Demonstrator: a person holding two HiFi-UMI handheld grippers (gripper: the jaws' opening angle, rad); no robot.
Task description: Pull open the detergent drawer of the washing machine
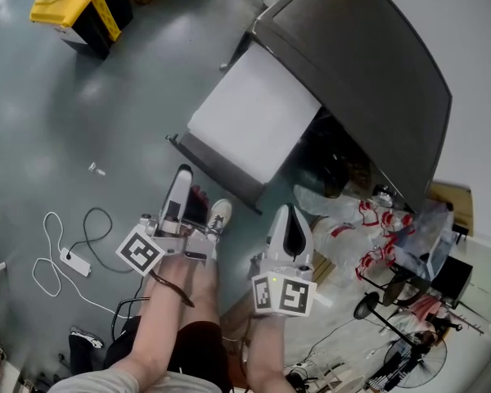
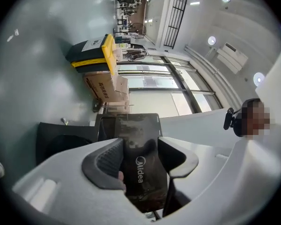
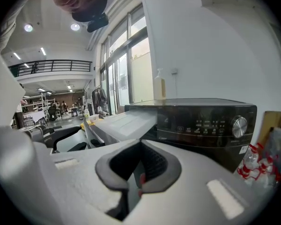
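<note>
The dark washing machine (image 1: 368,64) stands at the upper right of the head view. Its wide drawer (image 1: 250,117), white on top, sticks out toward me, with a dark front panel (image 1: 221,174). My left gripper (image 1: 180,188) is at the near left end of that panel. In the left gripper view the panel (image 2: 131,130), marked Midea, fills the gap between the pads of the left gripper (image 2: 139,161). My right gripper (image 1: 288,219) hangs apart to the right of the drawer, shut on nothing. The right gripper view shows the right gripper (image 3: 139,170), the machine's control panel (image 3: 201,121) and the drawer (image 3: 124,121).
A yellow and black bin (image 1: 78,6) stands at the far left. A power strip with a white cable (image 1: 69,260) lies on the grey floor. Plastic bags with red print (image 1: 368,219) and a fan (image 1: 409,359) crowd the right. My shoe (image 1: 219,214) is under the drawer front.
</note>
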